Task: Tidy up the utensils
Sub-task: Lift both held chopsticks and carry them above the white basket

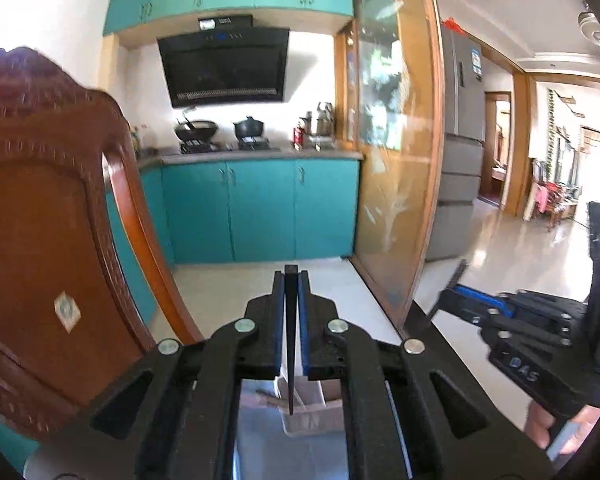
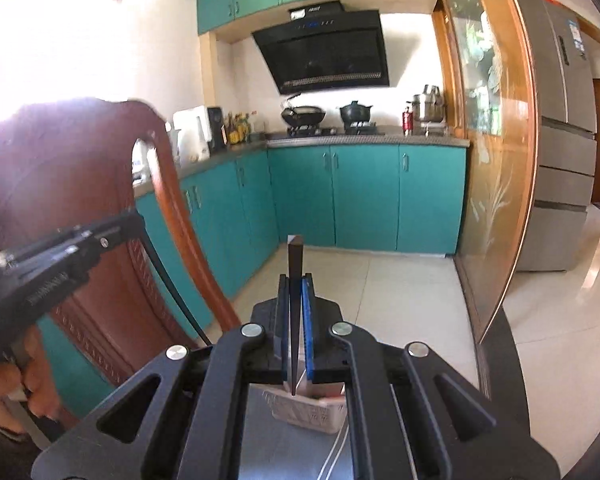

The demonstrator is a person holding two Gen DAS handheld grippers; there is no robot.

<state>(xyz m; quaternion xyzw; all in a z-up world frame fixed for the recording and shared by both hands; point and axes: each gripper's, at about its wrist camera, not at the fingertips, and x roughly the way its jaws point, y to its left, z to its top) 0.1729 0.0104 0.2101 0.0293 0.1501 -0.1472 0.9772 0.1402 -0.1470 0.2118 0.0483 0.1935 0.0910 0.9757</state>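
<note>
My left gripper is shut on a black chopstick, which stands upright between the blue pads with its thin end pointing down. Below it, a white slotted basket sits on the table. My right gripper is likewise shut on a second black chopstick, also upright, tip down over the same basket. Both grippers are held well above the basket. In the right wrist view the left gripper is at the left, its chopstick hanging down. In the left wrist view the right gripper is at the right.
A carved wooden chair back rises close on the left. A wood-framed glass door stands to the right, teal kitchen cabinets and a stove lie ahead, and a fridge is farther right. A person's hands hold both grippers.
</note>
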